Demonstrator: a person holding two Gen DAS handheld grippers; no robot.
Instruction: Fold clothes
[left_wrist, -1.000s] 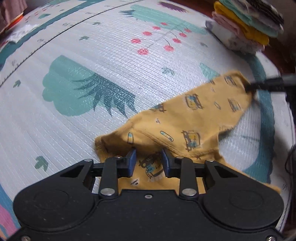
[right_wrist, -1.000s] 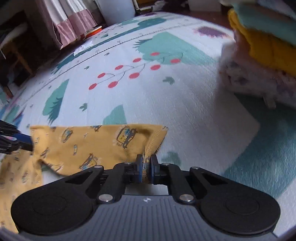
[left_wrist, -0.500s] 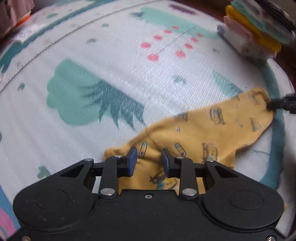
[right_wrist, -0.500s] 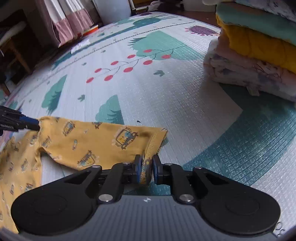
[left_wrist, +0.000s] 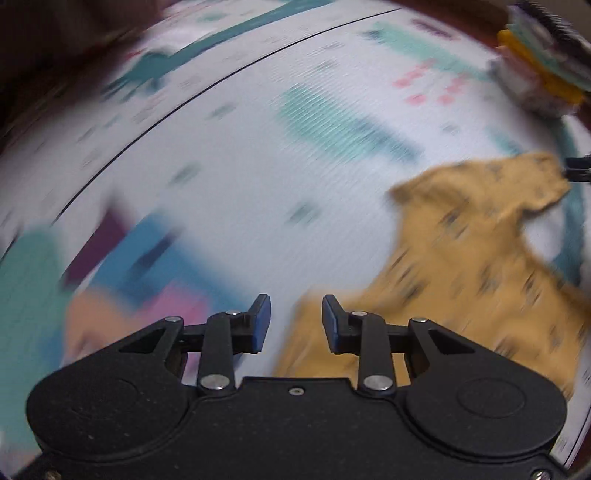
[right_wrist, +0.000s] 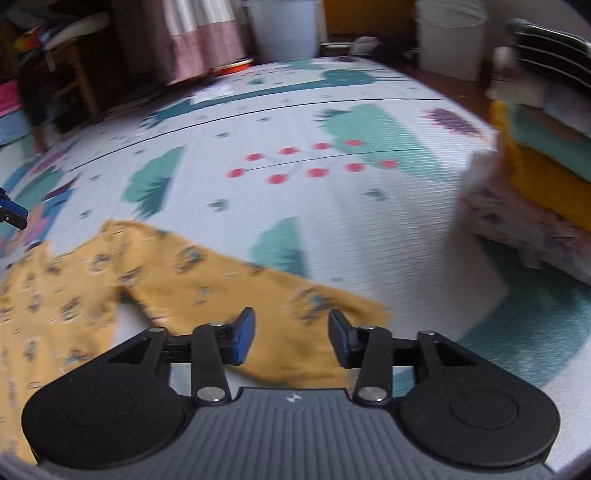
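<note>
Play mat (right_wrist: 388, 236): white w/ teal trees, red berries, a dark seam line across it; it carries everything here. Left-wrist view is heavily motion-blurred, so details there are rough.

Stack of folded clothes (right_wrist: 546, 184): sits at the mat's far right edge in my right-wrist view; layers of yellow, teal, pink and a print, w/ a striped item on top. Same stack shows blurred at the mat's top right corner in my left-wrist view (left_wrist: 535, 70).

Yellow garment (right_wrist: 184, 273): printed w/ small cars, lies flat and partly spread on the mat, toward its near left part in the right-wrist view; one leg runs out under my right tool. In the left-wrist view (left_wrist: 480, 258) it lies toward the mat's right edge.

Right gripper (right_wrist: 291, 336): jaws opening; the leg's cloth lies below and between them, pads not pressing on it — released.

Left gripper (left_wrist: 295, 323): jaws apart, nothing gripped; bare mat between them, the garment's edge just beside the right finger. Its tip also shows at the left edge of the right-wrist view (right_wrist: 13, 214).
</note>
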